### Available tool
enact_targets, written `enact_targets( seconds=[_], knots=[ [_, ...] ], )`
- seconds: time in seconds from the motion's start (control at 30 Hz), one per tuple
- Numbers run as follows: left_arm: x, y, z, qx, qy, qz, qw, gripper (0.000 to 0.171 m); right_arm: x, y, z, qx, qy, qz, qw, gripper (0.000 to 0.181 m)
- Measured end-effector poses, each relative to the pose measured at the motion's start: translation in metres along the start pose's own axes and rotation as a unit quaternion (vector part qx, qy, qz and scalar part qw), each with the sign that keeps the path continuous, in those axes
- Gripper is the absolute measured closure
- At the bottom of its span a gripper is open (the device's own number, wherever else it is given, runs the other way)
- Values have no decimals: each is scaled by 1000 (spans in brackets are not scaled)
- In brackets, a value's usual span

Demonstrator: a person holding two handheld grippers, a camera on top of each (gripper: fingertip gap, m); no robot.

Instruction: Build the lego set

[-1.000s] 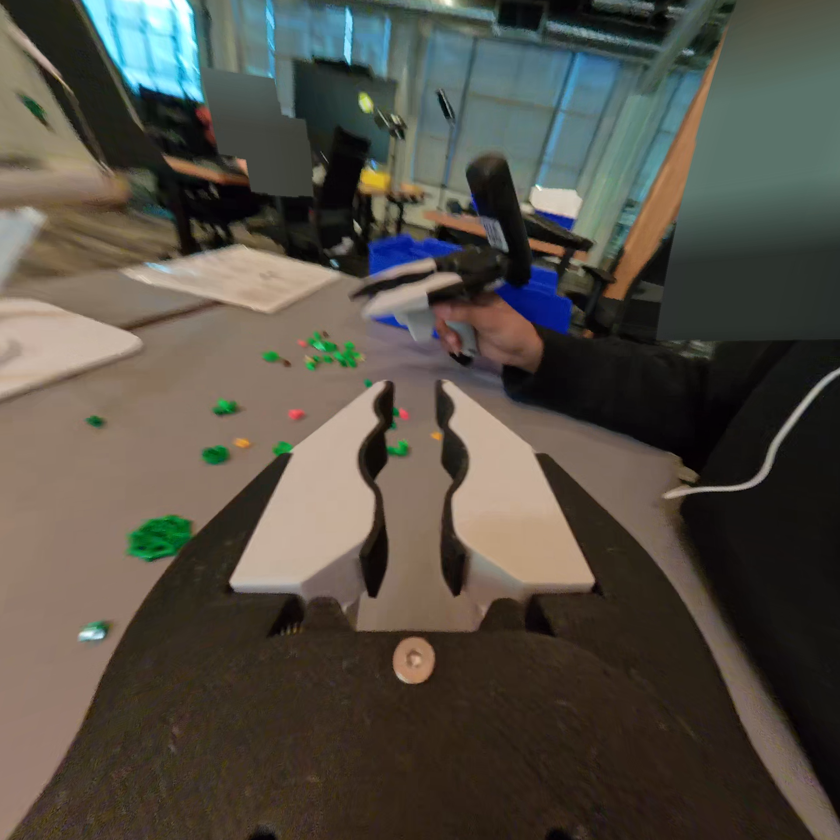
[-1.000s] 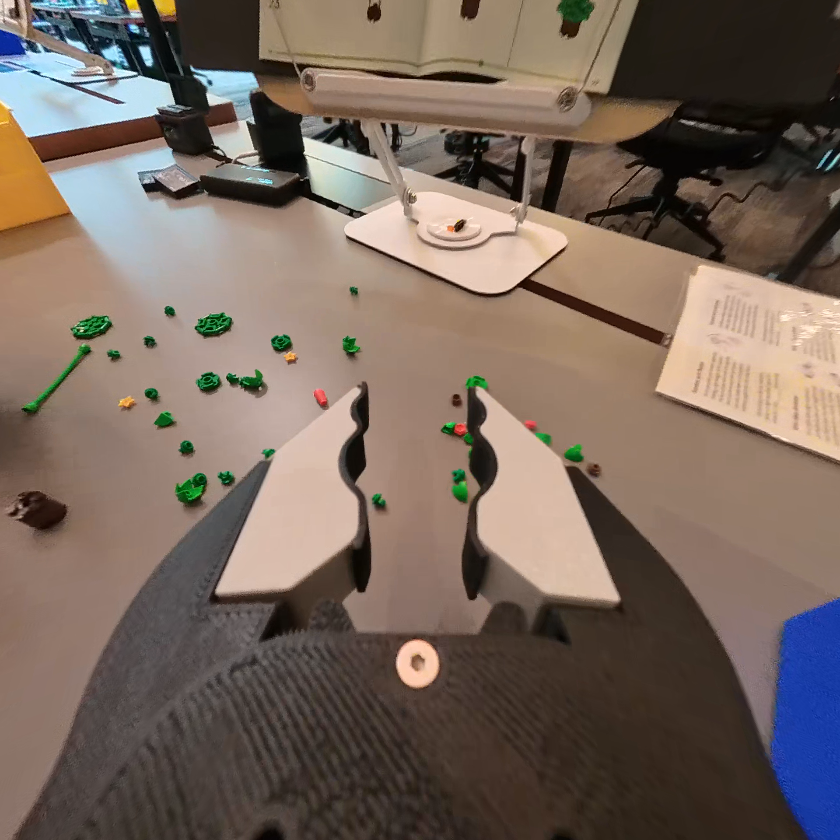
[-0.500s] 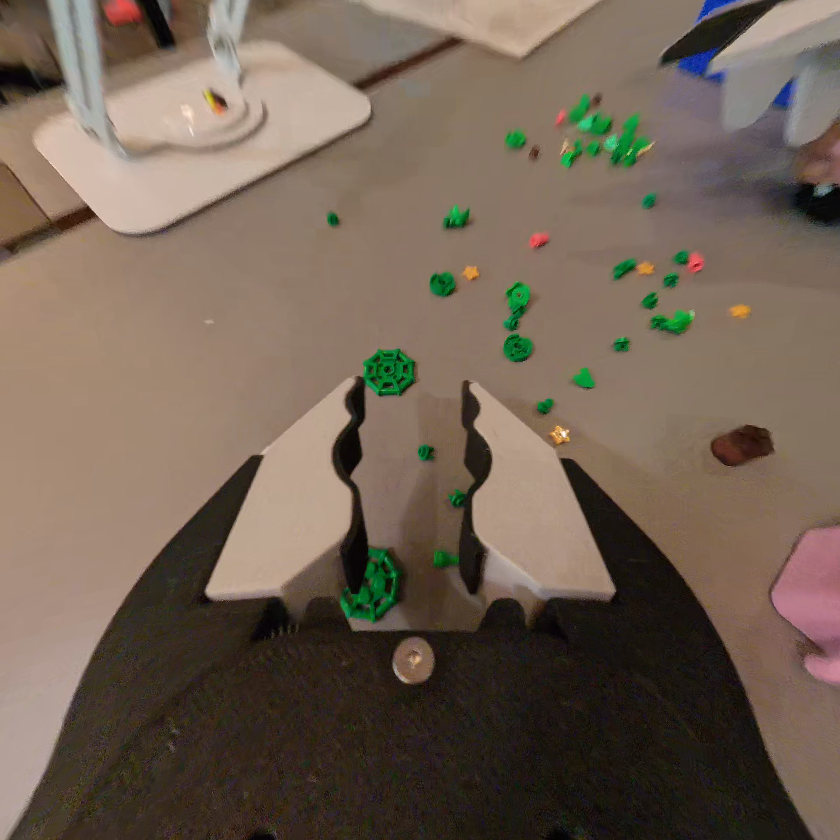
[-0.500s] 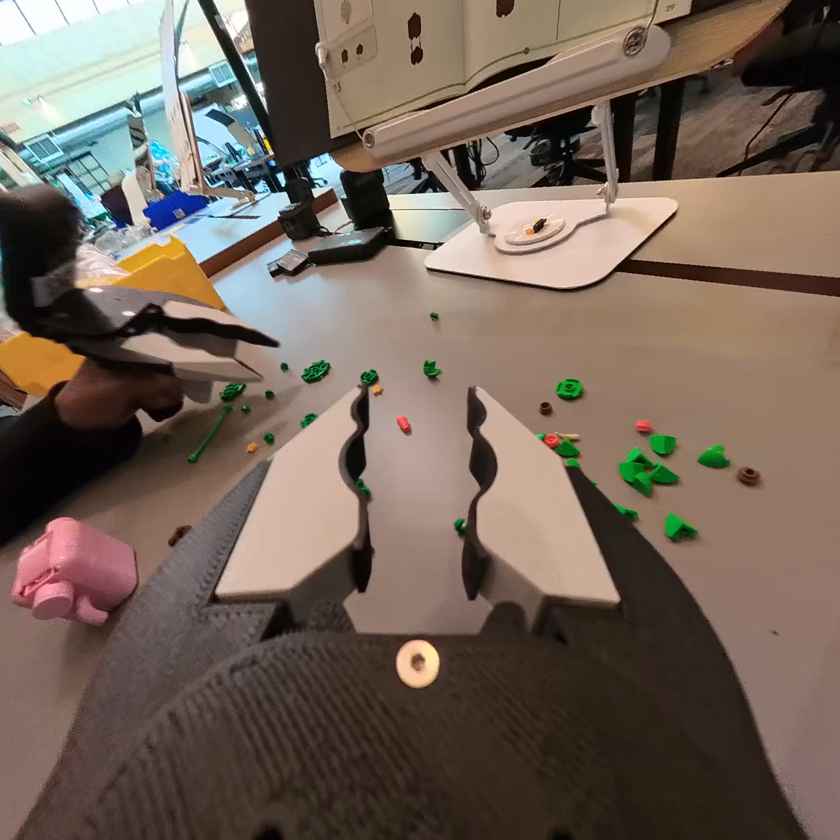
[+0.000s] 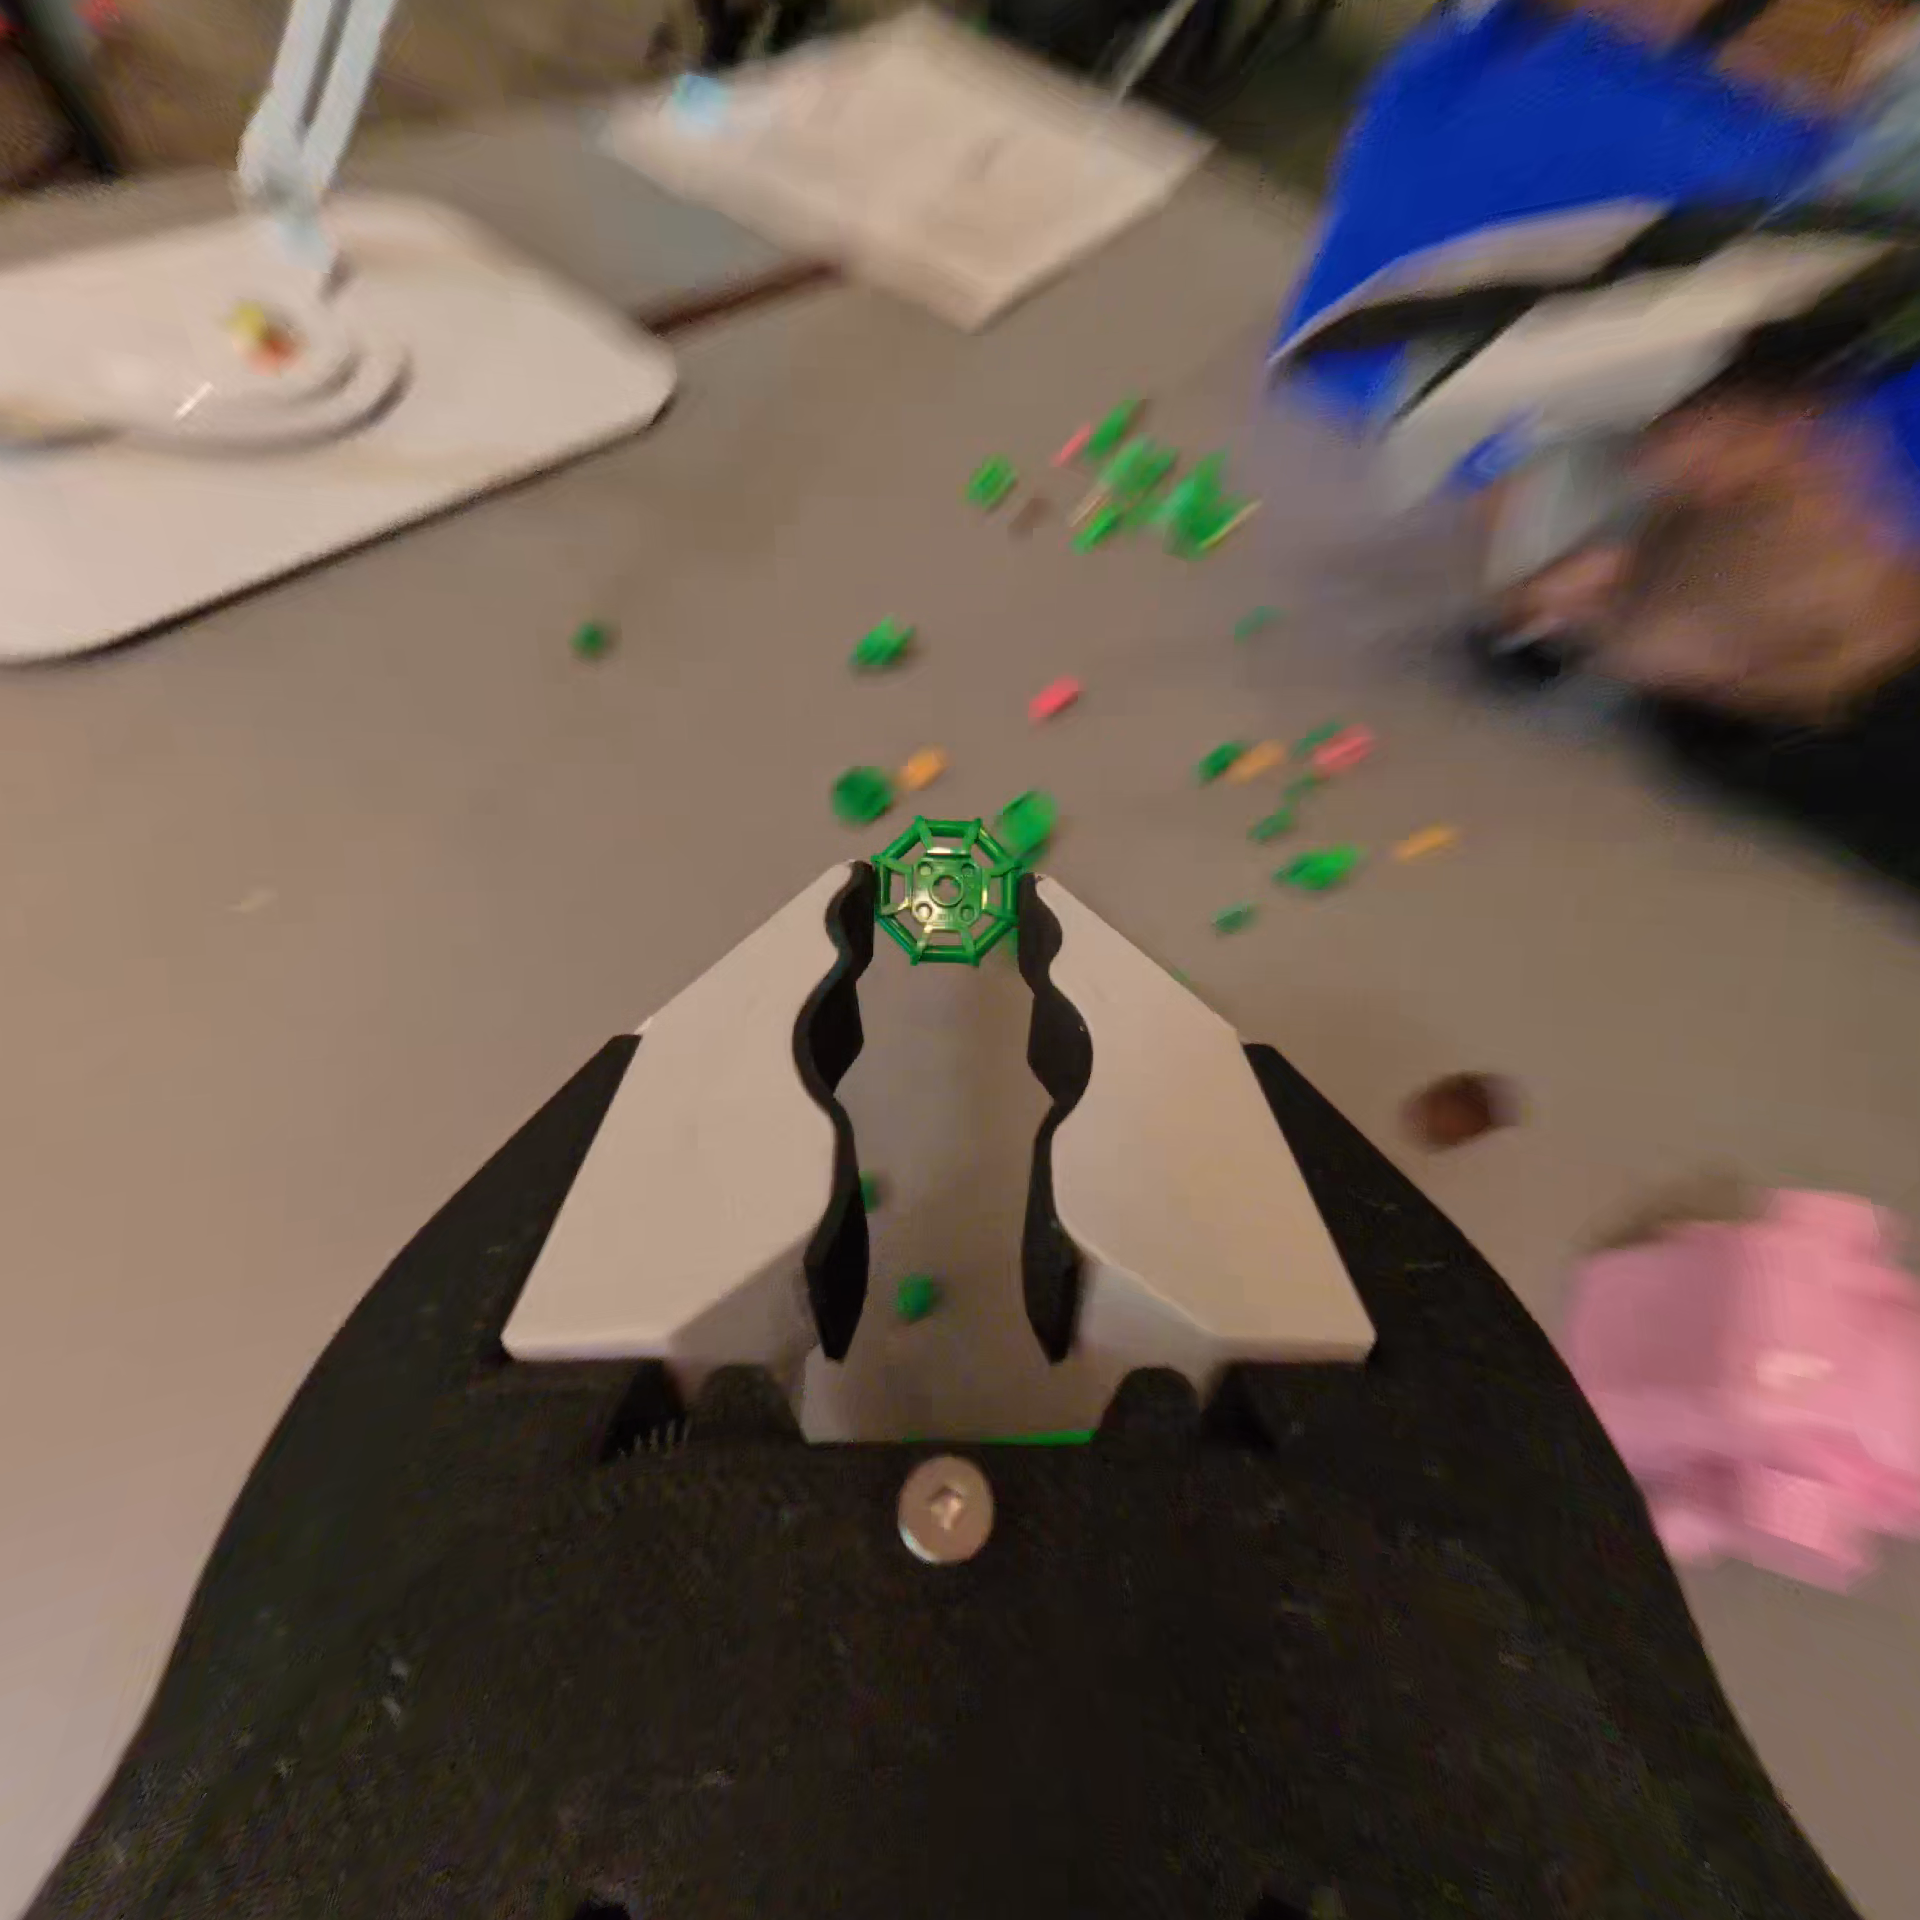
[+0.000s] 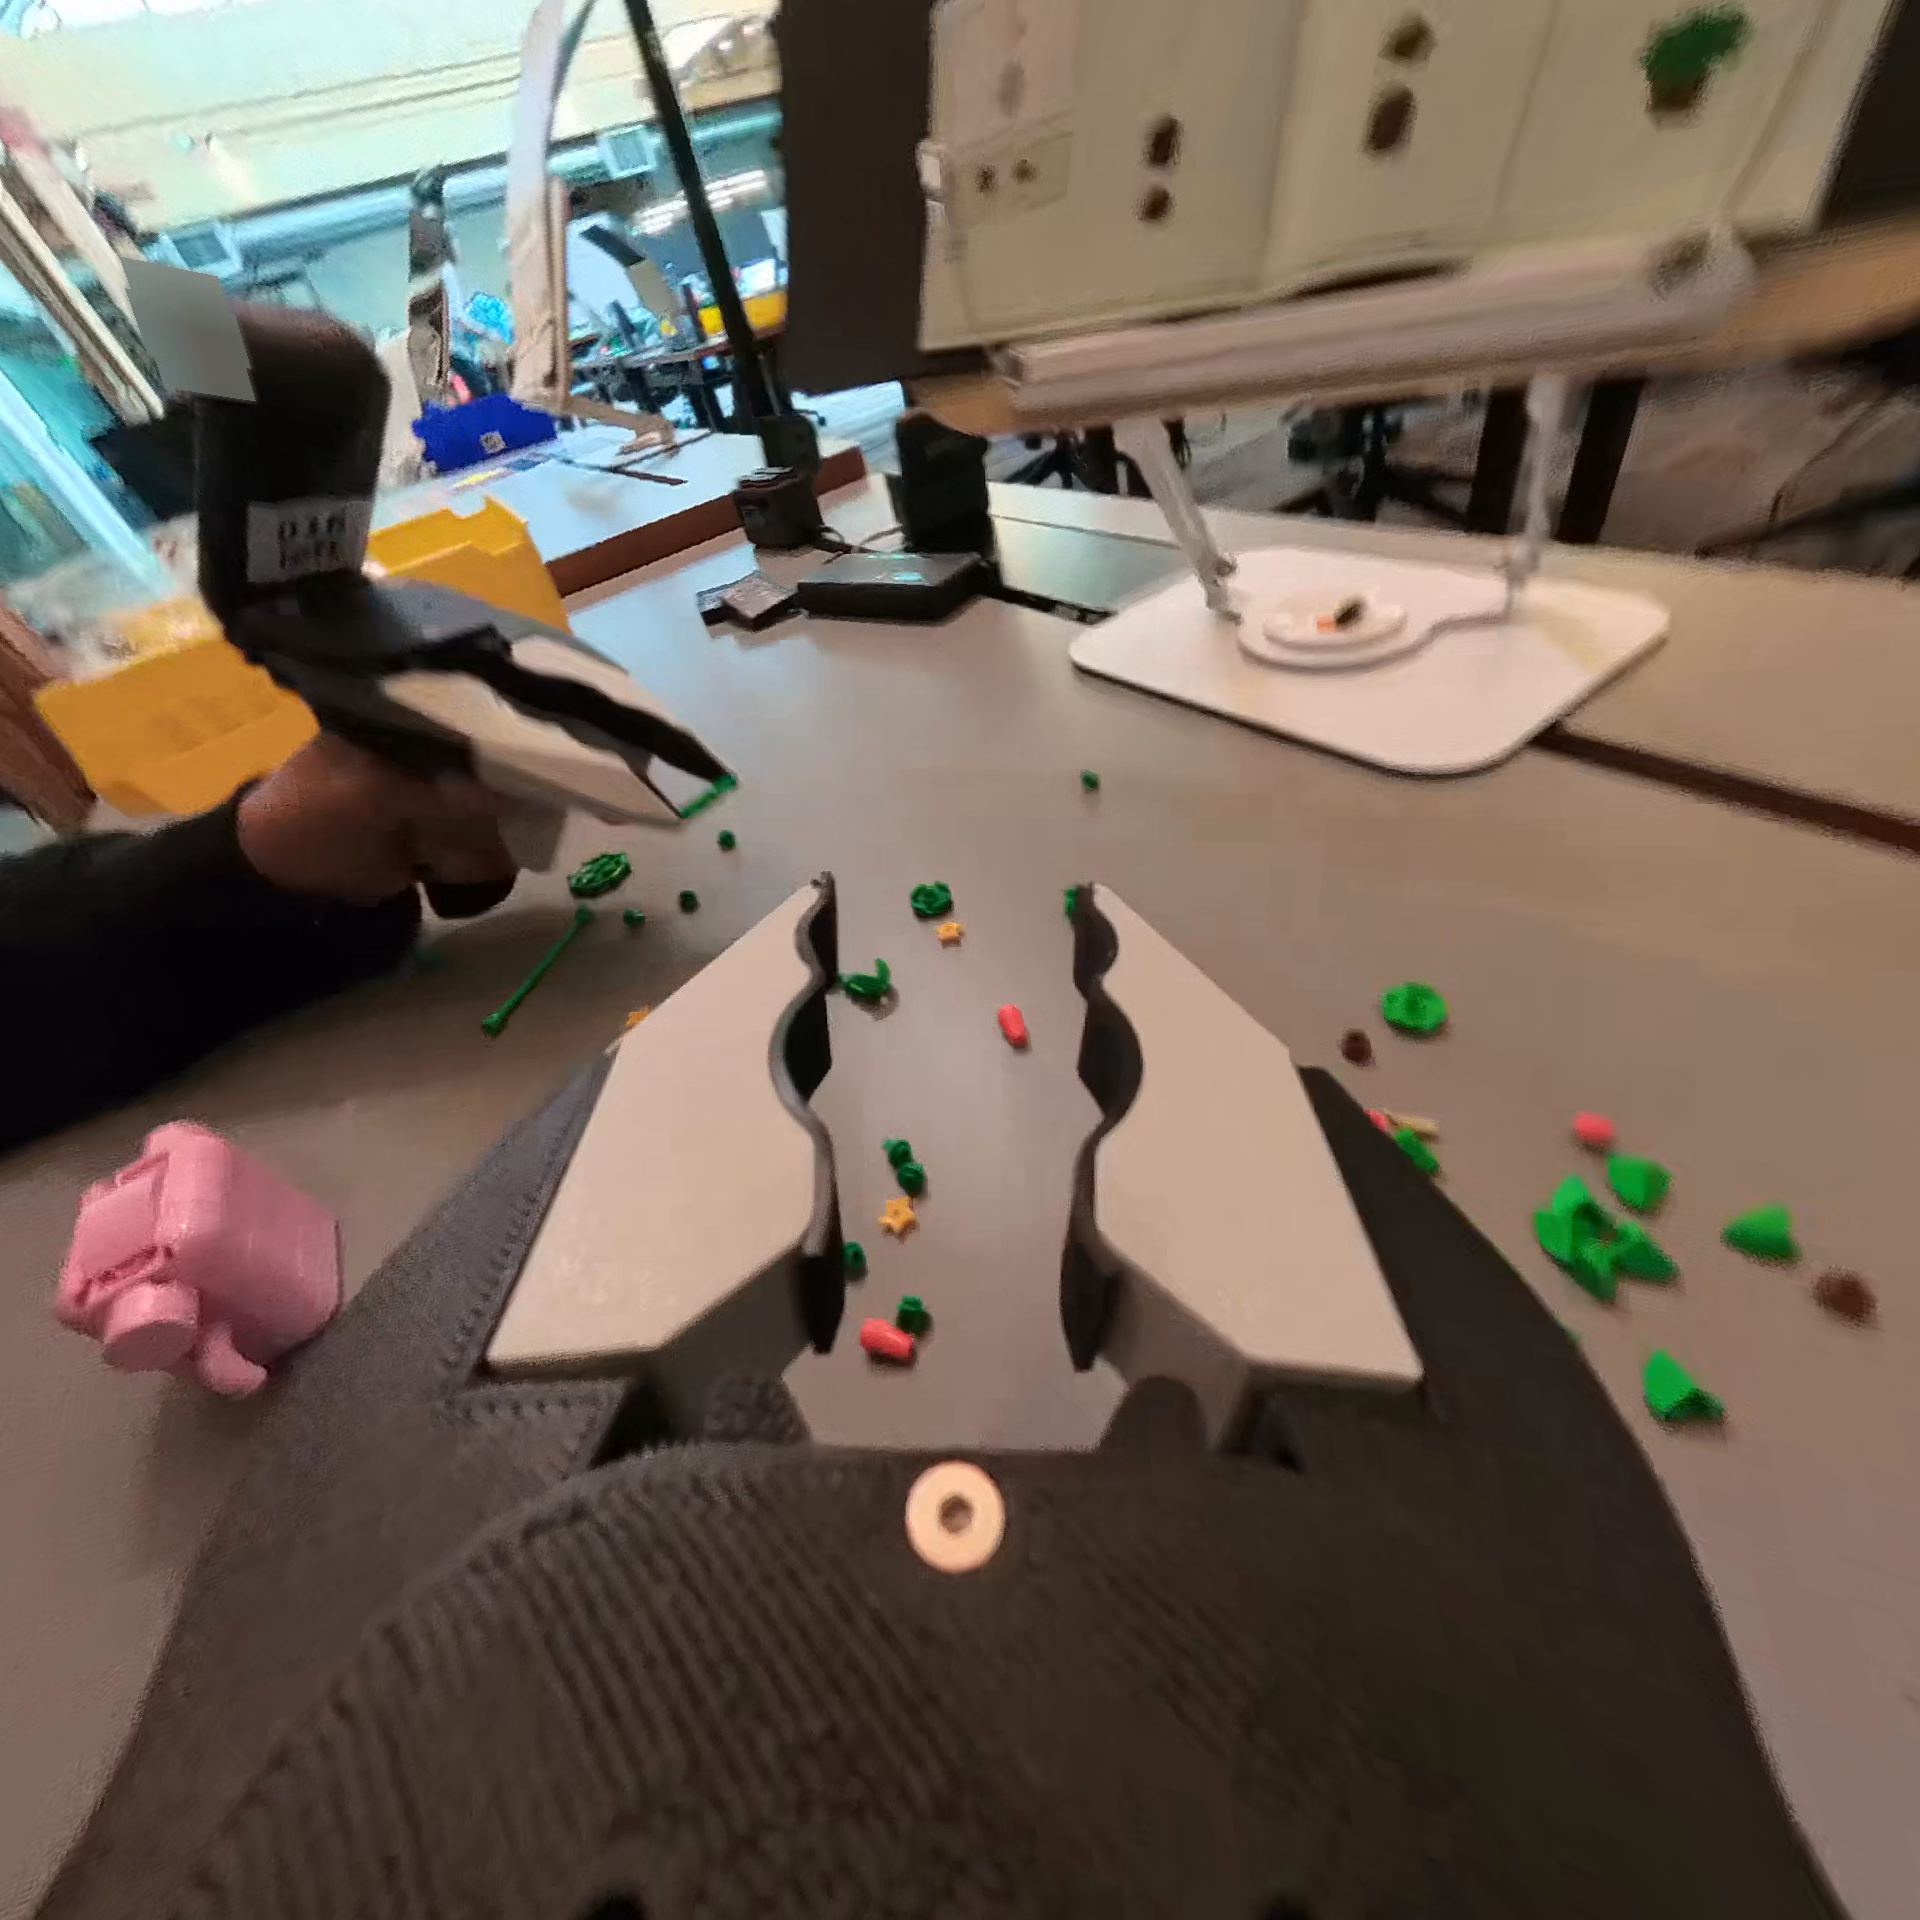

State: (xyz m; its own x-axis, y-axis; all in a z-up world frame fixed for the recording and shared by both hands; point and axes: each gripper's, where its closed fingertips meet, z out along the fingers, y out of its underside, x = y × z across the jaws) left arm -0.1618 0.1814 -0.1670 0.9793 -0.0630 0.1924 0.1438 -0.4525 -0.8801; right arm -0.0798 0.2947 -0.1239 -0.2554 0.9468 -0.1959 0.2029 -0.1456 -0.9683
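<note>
My left gripper (image 5: 943,883) is shut on a green web-shaped round piece (image 5: 943,894), which is pinched at the fingertips and held above the grey table (image 5: 416,935). The right wrist view shows this gripper (image 6: 675,800) at the left, with the piece (image 6: 715,792) edge-on at its tip. My right gripper (image 6: 951,899) is open and empty, low over loose small pieces such as a red stud (image 6: 1011,1027). It shows blurred in the left wrist view (image 5: 1558,343). Another green web piece (image 6: 600,875) and a green stem (image 6: 535,971) lie below the left gripper.
A pink block (image 6: 197,1257) lies at the left front, and a brown piece (image 5: 1455,1107) lies on the table. Green leaf pieces (image 6: 1600,1236) are scattered to the right. A white stand base (image 6: 1371,644) carries an instruction booklet at the back. A yellow bin (image 6: 208,707) stands far left. Spacing between my two grippers at the tips: around 15 cm. From the right gripper's tips to the red stud (image 6: 1011,1027) is close to 10 cm. Look for it in the left wrist view (image 5: 1049,702) too.
My left gripper has closed on the green web piece and lifted it off the table. My right gripper has moved forward over the scattered pieces, still open.
</note>
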Motion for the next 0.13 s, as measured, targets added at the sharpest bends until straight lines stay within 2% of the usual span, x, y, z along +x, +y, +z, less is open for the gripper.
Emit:
enact_targets(
  seconds=[0.03,0.07,0.1,0.13],
  knots=[
    [22,-20,-11,62,73,-36,995,148,-12,-5,1,4,-4,-42,999,135],
    [41,-42,-26,130,155,-88,975,148,-26,-9,3,8,-2,-92,996,134],
    [56,-65,-47,198,241,-151,938,148,-41,-16,5,19,6,-147,989,133],
    [63,-85,-68,256,321,-217,885,149,-58,-22,6,35,11,-201,979,131]
  ],
)
